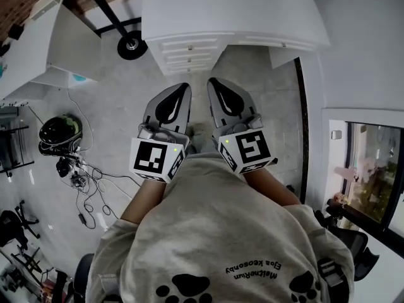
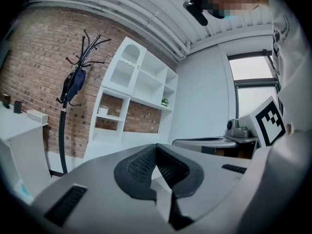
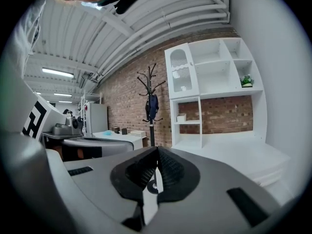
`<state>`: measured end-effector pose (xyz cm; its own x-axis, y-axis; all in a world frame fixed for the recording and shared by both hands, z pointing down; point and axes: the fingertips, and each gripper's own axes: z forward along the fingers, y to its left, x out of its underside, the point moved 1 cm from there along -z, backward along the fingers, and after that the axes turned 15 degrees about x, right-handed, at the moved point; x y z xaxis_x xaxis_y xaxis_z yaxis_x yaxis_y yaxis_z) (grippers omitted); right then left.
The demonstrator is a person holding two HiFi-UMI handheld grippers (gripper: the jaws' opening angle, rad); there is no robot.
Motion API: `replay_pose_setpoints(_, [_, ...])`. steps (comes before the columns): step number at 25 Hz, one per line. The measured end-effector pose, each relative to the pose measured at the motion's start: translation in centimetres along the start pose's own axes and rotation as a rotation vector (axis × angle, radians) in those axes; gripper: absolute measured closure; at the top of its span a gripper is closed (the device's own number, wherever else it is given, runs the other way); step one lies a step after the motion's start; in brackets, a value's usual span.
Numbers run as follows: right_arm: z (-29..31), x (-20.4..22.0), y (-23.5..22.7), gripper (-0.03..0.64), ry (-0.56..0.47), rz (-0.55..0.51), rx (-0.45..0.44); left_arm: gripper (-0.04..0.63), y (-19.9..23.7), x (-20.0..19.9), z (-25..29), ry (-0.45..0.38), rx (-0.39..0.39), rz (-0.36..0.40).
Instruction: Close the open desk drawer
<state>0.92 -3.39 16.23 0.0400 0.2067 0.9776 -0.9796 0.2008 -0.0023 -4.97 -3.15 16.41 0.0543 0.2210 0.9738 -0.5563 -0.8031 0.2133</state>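
Over a grey sweatshirt (image 1: 208, 232), the left hand-held gripper (image 1: 184, 88) and right hand-held gripper (image 1: 213, 82) hang side by side, jaws together, empty. The desk drawers (image 1: 187, 52) lie straight ahead, equally near both.

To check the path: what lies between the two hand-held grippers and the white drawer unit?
In the head view, only bare grey floor separates the left hand-held gripper and the right hand-held gripper from the drawer unit.
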Motion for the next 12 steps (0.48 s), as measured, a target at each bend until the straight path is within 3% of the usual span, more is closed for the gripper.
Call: replay_pose_setpoints(12, [-4.0,-1.0,0.3,0.588,-0.083,-0.028,-0.039,0.577,-3.9,-0.7,-0.8,-0.031,-0.003,0.029])
